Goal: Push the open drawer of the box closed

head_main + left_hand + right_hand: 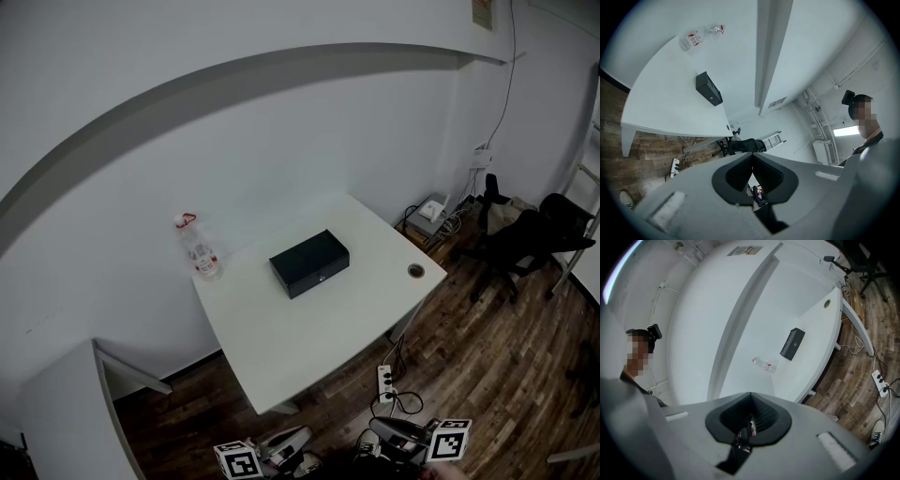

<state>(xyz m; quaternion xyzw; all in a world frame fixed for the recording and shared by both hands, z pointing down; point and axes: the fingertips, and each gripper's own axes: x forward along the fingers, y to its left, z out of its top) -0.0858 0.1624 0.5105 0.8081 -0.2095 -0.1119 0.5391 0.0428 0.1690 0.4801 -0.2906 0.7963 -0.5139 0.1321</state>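
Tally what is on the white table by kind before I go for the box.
black box: 1
clear bottle with a red top: 1
Total on the table: 2

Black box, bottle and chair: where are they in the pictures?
black box (307, 253), head view, on its top.
bottle (202, 255), head view, on its clear body.
chair (520, 242), head view, on its dark middle.
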